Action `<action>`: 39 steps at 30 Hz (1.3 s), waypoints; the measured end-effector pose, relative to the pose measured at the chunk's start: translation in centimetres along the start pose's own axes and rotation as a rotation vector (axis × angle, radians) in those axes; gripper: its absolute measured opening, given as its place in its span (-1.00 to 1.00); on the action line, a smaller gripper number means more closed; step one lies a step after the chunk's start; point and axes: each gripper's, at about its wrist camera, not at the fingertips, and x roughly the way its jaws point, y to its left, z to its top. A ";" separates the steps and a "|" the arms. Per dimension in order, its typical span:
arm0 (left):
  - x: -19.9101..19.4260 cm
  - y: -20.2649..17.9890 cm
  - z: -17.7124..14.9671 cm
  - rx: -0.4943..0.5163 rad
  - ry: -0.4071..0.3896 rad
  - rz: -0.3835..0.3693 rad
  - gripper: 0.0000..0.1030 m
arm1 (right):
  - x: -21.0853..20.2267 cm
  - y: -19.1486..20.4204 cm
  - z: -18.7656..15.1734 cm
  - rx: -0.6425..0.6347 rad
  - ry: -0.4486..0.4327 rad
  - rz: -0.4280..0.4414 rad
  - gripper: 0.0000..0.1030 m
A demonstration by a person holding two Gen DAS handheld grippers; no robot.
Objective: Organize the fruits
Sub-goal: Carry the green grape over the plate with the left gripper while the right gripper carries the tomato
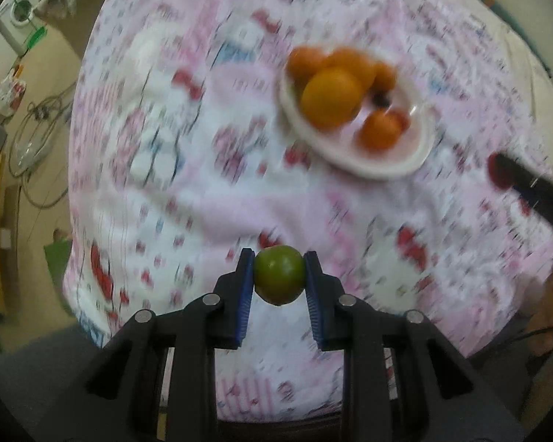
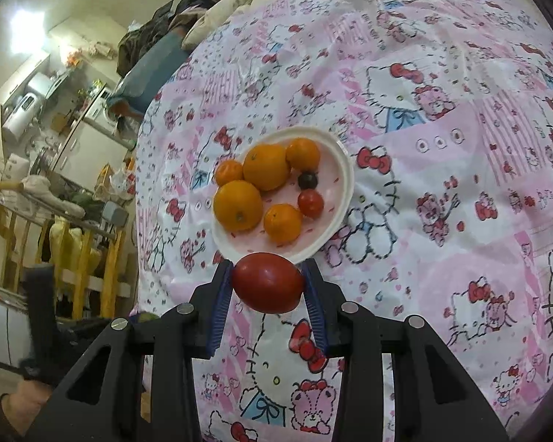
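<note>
My left gripper (image 1: 279, 274) is shut on a small green round fruit (image 1: 279, 274), held above the pink patterned cloth (image 1: 188, 191); this view is blurred. My right gripper (image 2: 267, 283) is shut on a red tomato (image 2: 267, 283), just short of the near rim of a white plate (image 2: 344, 169). The plate carries several oranges (image 2: 267, 167), a small red tomato (image 2: 310, 203) and a dark round fruit (image 2: 308, 180). In the left wrist view the plate (image 1: 418, 147) and its oranges (image 1: 331, 95) lie ahead to the right, and the other gripper's finger with the red fruit (image 1: 497, 173) shows at the right edge.
The cloth (image 2: 442, 147) covers a round table whose edge drops off to the left. Beyond it stand a yellow wooden frame (image 2: 110, 269), household clutter and a washing machine (image 1: 20, 14). A hand (image 2: 22, 401) shows at the lower left.
</note>
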 end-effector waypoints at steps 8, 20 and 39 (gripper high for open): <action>0.8 -3.1 5.4 0.026 -0.038 -0.043 -0.55 | 0.1 -1.3 2.3 0.012 -0.031 -0.016 -0.23; 7.3 -6.3 7.8 0.038 0.043 -0.069 -0.55 | 4.8 -2.1 6.2 -0.009 0.012 -0.057 -0.22; 9.5 -6.8 8.5 0.055 0.072 -0.036 -0.53 | 9.8 -4.5 6.9 0.040 0.115 -0.051 -0.19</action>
